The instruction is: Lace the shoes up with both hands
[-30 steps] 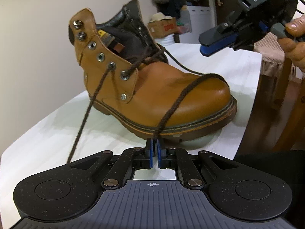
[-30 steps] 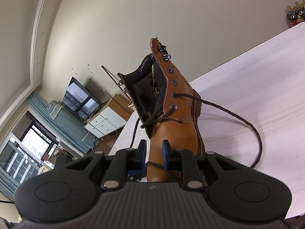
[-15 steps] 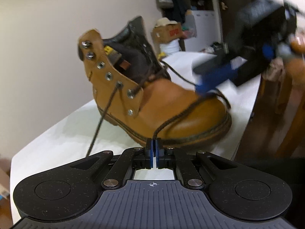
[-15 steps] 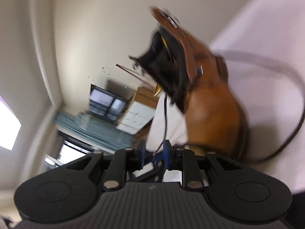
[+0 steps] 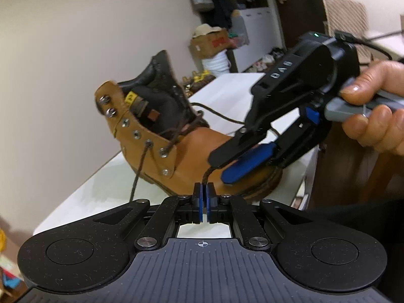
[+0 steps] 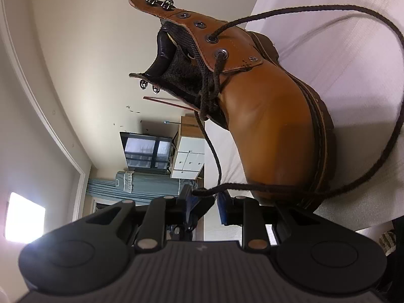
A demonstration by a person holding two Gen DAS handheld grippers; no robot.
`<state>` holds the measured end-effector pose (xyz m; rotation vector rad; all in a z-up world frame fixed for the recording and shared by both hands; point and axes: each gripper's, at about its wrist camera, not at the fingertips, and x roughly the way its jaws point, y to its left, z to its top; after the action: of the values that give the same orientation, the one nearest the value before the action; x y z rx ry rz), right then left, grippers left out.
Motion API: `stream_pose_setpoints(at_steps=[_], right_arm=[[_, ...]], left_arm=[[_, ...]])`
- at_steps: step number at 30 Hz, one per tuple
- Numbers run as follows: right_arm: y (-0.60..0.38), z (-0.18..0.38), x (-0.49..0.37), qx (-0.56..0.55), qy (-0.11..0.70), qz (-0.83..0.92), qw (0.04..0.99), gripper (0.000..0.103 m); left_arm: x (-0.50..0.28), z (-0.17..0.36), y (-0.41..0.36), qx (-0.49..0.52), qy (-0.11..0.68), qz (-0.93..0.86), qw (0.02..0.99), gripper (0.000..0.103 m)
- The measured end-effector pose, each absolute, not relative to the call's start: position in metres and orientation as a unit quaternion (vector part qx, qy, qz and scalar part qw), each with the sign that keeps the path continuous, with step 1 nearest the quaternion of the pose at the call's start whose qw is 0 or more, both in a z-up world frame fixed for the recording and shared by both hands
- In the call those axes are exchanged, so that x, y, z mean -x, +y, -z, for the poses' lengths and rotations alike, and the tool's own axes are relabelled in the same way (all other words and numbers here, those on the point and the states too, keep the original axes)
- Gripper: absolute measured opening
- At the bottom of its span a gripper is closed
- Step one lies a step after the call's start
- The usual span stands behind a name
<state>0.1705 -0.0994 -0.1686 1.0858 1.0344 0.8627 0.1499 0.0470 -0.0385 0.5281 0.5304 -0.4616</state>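
The boot (image 5: 202, 151), a tan leather lace-up with a dark collar, is standing on the white table (image 5: 83, 194) directly ahead of the left gripper (image 5: 204, 197), its side turned toward that tool and its toe pointing off to the tool's right. The left gripper is pinching a dark brown lace (image 5: 205, 178) between its blue pads, its two fingers closed together on the cord, which is rising from the fingertips toward the toe of the boot. The right gripper (image 5: 227, 166) is reaching in from the right of the left one, just above and beyond its fingertips, in front of the boot's toe; a hand (image 5: 373, 118) is gripping its grey handle. Seen from its own camera, the right gripper (image 6: 205, 203) is sitting just below the boot's toe (image 6: 272, 131) with its fingers spread apart, and the frayed lace end (image 6: 202, 192) is lying across the gap close against its left finger; whether it is touching the pad cannot be told. From there the lace (image 6: 378, 161) is sweeping out to the tool's right over the table (image 6: 353, 80) in a wide loop and is curving back into an eyelet (image 6: 212, 38) on the boot's flap. Another strand (image 5: 137, 171) is hanging from an eyelet down the near side of the boot.
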Motion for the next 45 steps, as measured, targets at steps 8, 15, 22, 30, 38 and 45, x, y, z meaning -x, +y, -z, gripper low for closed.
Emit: stream_pose_setpoints(at_steps=[8, 15, 22, 30, 38, 45], right_arm=[[-0.096, 0.157, -0.170, -0.460, 0.442, -0.395, 0.661, 0.020], [-0.099, 0.149, -0.168, -0.435, 0.416, -0.396, 0.693, 0.004], [-0.118, 0.122, -0.195, -0.479, 0.348, -0.382, 0.710, 0.004], [-0.104, 0.121, -0.231, -0.507, 0.334, -0.339, 0.718, 0.004], [-0.094, 0.134, -0.246, -0.527, 0.362, -0.327, 0.696, 0.004], [-0.093, 0.143, -0.257, -0.563, 0.381, -0.325, 0.657, 0.004]], left_arm=[[-0.145, 0.036, 0.039, -0.277, 0.248, 0.226, 0.900, 0.003], [-0.150, 0.035, 0.041, -0.262, 0.245, 0.215, 0.908, 0.006], [-0.173, 0.022, 0.063, -0.209, 0.231, 0.161, 0.936, 0.007], [-0.208, 0.024, 0.077, -0.168, 0.233, 0.115, 0.951, 0.007], [-0.221, 0.031, 0.085, -0.142, 0.236, 0.130, 0.952, 0.007], [-0.238, 0.040, 0.100, -0.108, 0.242, 0.121, 0.957, 0.007]])
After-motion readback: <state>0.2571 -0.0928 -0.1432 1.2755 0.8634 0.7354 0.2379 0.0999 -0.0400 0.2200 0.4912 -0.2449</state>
